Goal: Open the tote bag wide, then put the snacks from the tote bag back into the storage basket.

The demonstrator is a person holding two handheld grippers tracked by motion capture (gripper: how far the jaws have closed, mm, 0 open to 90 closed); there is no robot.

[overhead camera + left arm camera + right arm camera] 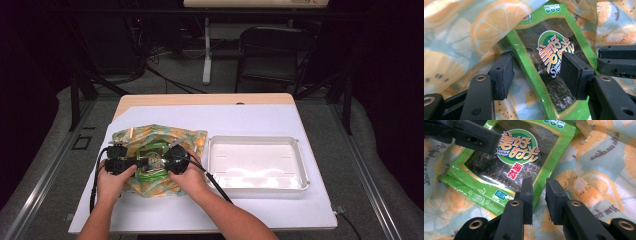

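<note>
From above I see my left gripper (131, 164) and right gripper (170, 161) facing each other over a green packet (153, 161), which lies on a fruit-print cloth (186, 138) at the left of the white-covered table (250, 117). Both sit right at the packet; I can't make out how their jaws stand from here. A white tray (300, 162) rests just right of the cloth.
</note>
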